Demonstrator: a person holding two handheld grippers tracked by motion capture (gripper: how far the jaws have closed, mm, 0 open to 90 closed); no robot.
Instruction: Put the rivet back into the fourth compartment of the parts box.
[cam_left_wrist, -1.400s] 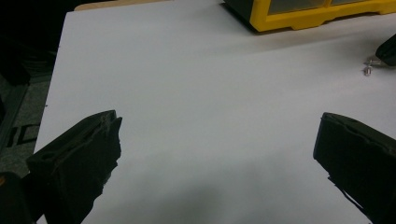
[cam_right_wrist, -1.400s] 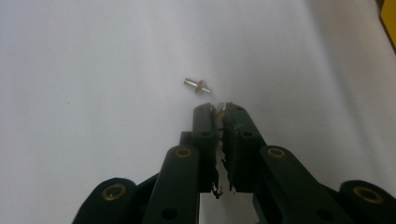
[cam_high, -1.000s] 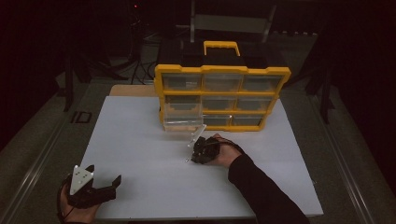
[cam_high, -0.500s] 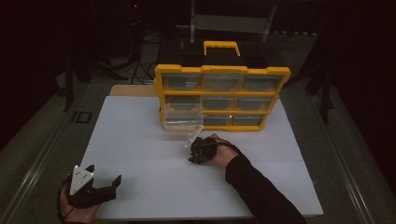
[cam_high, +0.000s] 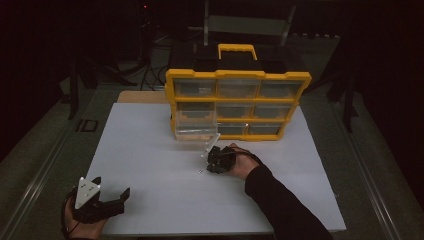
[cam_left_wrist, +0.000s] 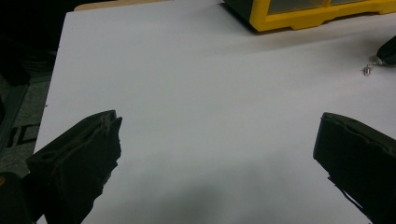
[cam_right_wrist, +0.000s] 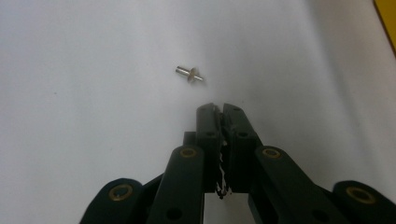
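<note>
My left claw sat at the near left corner of the white table, resting in my hand with its jaws spread wide and nothing between them. In the left gripper view those two jaws stood far apart over bare white surface, with the small metal pin visible far off toward the upper right. Moving right in the high view, that pin lay flat on the table, just left of my right claw. The right claw hovered low near the middle of the table, just in front of the yellow organizer, whose lower left clear drawer stood pulled out above it. In the right gripper view the right claw was clenched, jaws pressed together and holding nothing, and the pin lay on its side just beyond the jaw tips, near them but not touching.
</note>
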